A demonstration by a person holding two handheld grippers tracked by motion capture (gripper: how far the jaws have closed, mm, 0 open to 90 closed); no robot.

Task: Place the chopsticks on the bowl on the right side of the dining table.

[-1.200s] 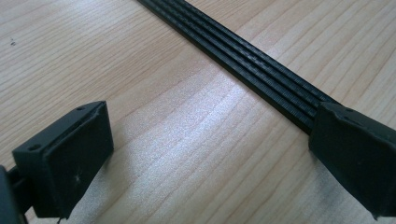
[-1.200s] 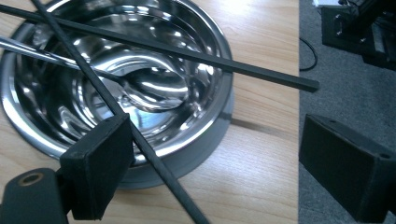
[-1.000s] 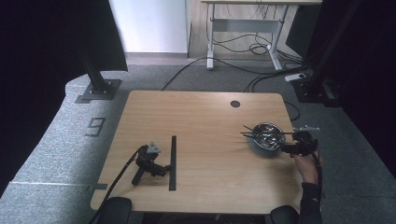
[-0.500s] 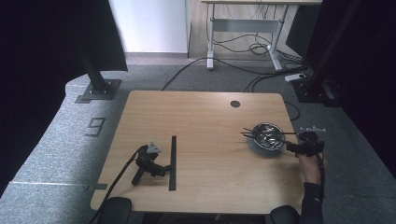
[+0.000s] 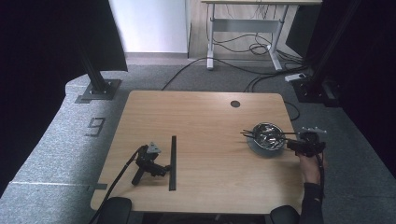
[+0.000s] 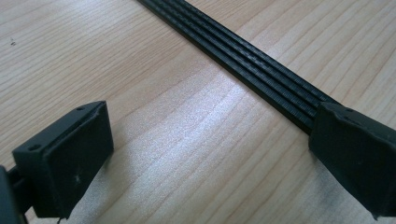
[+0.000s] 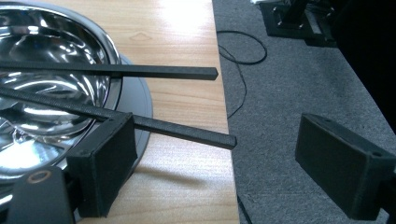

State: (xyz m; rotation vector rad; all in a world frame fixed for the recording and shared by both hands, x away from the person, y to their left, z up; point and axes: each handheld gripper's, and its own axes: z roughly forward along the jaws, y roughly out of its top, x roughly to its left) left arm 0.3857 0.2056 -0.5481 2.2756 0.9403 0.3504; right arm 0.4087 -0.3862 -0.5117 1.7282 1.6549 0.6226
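At the table's right edge, two black sticks [image 7: 140, 71] are laid across the steel bowl [image 5: 266, 135] with ends overhanging for easy pinching, and the wide-open, empty right gripper [image 7: 224, 172] is held just beside them, while the left gripper [image 5: 148, 162], likewise open and empty, is rested by the black strip [image 5: 173, 161].

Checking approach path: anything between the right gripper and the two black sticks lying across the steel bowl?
Nothing visible. The right gripper is open at the table's edge, the nearer stick's end already between its jaws, past the left pad. The farther stick lies just beyond, across the bowl.
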